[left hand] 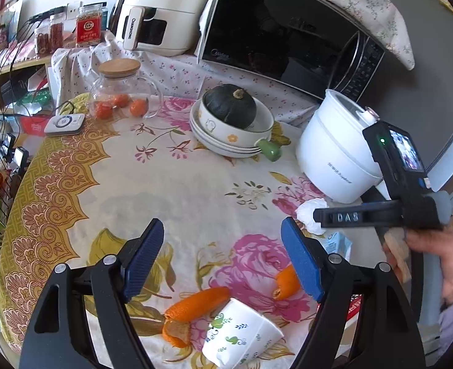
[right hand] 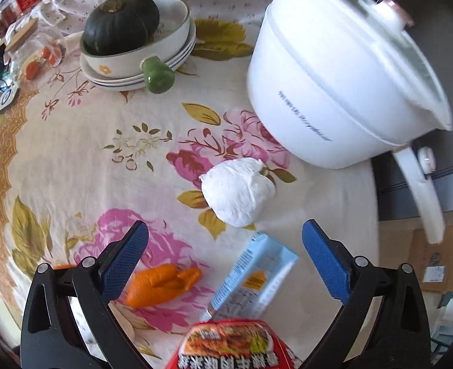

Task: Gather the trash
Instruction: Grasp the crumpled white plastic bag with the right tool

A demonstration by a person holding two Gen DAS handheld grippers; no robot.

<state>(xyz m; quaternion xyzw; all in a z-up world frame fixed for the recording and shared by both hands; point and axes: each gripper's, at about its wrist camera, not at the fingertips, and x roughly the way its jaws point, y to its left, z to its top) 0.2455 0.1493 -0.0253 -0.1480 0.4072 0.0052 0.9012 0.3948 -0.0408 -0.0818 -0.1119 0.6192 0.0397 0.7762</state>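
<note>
Both grippers, left gripper [left hand: 223, 261] and right gripper [right hand: 226, 261], hung open-jawed over a crumpled white tissue wad [right hand: 238, 192], probably light, soft, pinchable across its middle.

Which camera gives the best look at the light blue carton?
The right wrist view: the light blue carton lies almost whole between that gripper's fingers, printing visible. The left wrist view shows only a corner, hidden behind its right finger.

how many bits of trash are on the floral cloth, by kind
orange peel pieces: 2
paper cup: 1
crumpled tissue: 1
blue carton: 1
red wrapper: 1
total: 6
</note>
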